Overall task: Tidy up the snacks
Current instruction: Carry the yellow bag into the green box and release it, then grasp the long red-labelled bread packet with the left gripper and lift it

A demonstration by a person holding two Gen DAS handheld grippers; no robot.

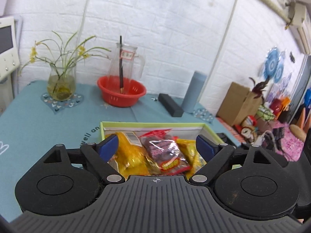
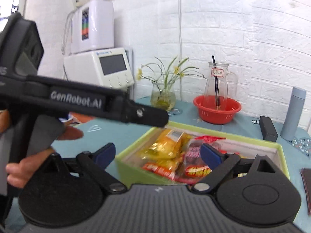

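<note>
A shallow green-rimmed box (image 1: 210,129) sits on the teal table and holds several snack packs: yellow packs (image 1: 130,153) and a clear red pack of dark pieces (image 1: 167,153). My left gripper (image 1: 157,145) is open and empty, hovering just above the packs. In the right wrist view the same box (image 2: 279,147) shows with the yellow packs (image 2: 165,145) and the red pack (image 2: 196,163). My right gripper (image 2: 157,152) is open and empty above the box's near left side. The left gripper's black body (image 2: 77,101) crosses the upper left of that view.
A red basket (image 1: 121,93) holding a glass jug (image 1: 124,62), a glass vase of flowers (image 1: 61,81), a black case (image 1: 171,104) and a grey-blue bottle (image 1: 194,91) stand at the table's back. A dark flat item (image 2: 307,186) lies right of the box.
</note>
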